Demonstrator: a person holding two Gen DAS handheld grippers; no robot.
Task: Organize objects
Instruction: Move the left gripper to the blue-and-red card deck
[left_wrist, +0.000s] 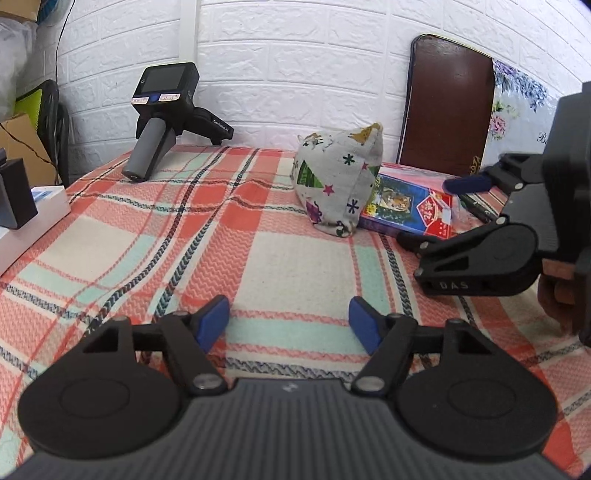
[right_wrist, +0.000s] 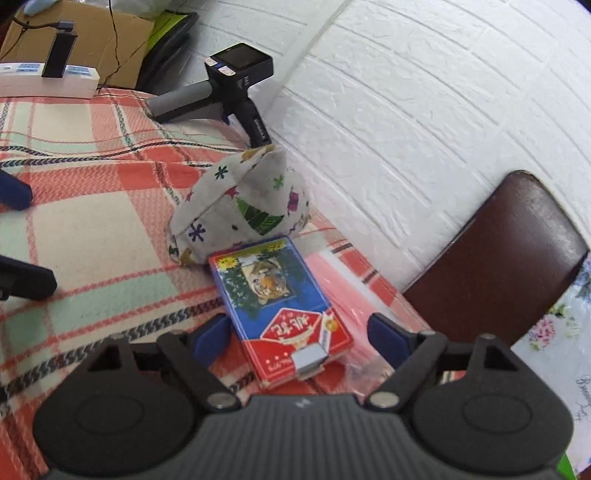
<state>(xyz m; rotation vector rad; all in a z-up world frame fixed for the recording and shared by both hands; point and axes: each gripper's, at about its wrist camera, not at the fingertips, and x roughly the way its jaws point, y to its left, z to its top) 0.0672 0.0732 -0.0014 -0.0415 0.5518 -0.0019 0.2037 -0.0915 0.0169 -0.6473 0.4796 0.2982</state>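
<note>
A grey fabric pouch (left_wrist: 336, 184) printed with trees and stars stands on the plaid tablecloth (left_wrist: 147, 240) near the wall. Touching it lies a blue and red card box (left_wrist: 402, 208) with a tiger picture. My left gripper (left_wrist: 290, 323) is open over bare cloth, well short of the pouch, with nothing between its fingers. In the right wrist view my right gripper (right_wrist: 299, 338) is open around the near end of the card box (right_wrist: 273, 295). A gap shows at each blue pad. The pouch (right_wrist: 240, 206) sits just beyond the box. The right gripper (left_wrist: 436, 214) also shows from the side.
A black handheld device (left_wrist: 162, 107) with a screen and grey handle leans at the back by the white brick wall. A white power strip (right_wrist: 48, 79) lies at the table's far left edge. A brown chair back (right_wrist: 498, 258) stands beyond the right edge. Clear plastic (right_wrist: 332, 280) lies under the box.
</note>
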